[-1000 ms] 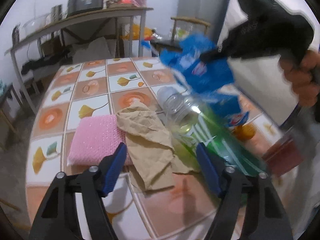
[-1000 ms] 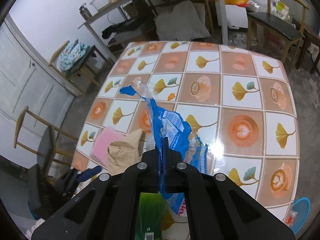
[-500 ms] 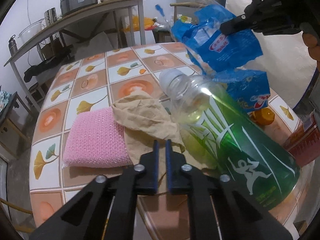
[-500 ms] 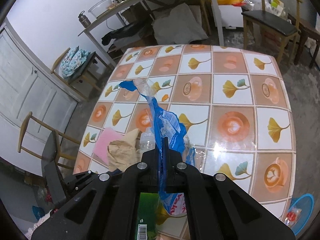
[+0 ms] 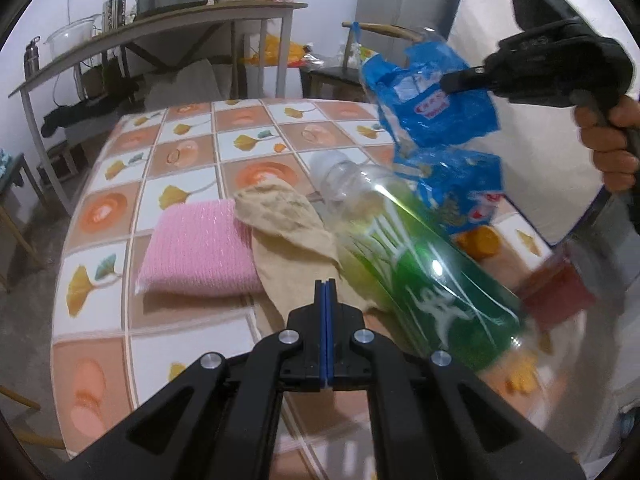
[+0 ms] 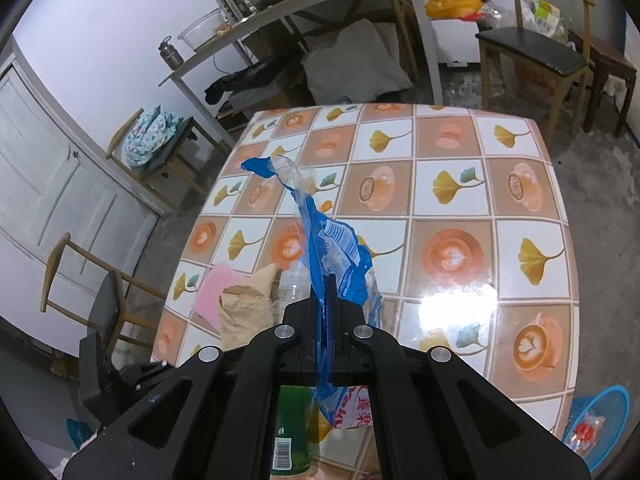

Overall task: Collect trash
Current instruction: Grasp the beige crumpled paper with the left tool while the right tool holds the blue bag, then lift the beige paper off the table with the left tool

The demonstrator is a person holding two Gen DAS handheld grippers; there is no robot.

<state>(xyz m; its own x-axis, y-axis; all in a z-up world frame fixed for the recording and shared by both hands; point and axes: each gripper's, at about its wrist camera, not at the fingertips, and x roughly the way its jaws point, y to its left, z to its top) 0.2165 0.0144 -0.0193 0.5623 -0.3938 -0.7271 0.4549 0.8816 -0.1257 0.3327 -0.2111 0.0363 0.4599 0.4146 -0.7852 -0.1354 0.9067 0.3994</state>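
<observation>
While the right tool (image 6: 328,280) stays clamped on the blue snack wrapper (image 5: 432,104), holding it clear above the bench (image 6: 452,216), the left tool (image 5: 325,286) has just closed, blue pads pressed together with nothing between them. A green plastic bottle (image 5: 420,280) lies on its side beside a crumpled tan paper (image 5: 288,224) and pink sponge (image 5: 200,248).

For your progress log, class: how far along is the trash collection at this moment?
Done: nothing visibly binned yet. In hand: the right claw is shut on the blue wrapper, lifted above the table. The left claw is shut and empty. Left: the green bottle and crumpled brown paper still lie beside the pink sponge.
</observation>
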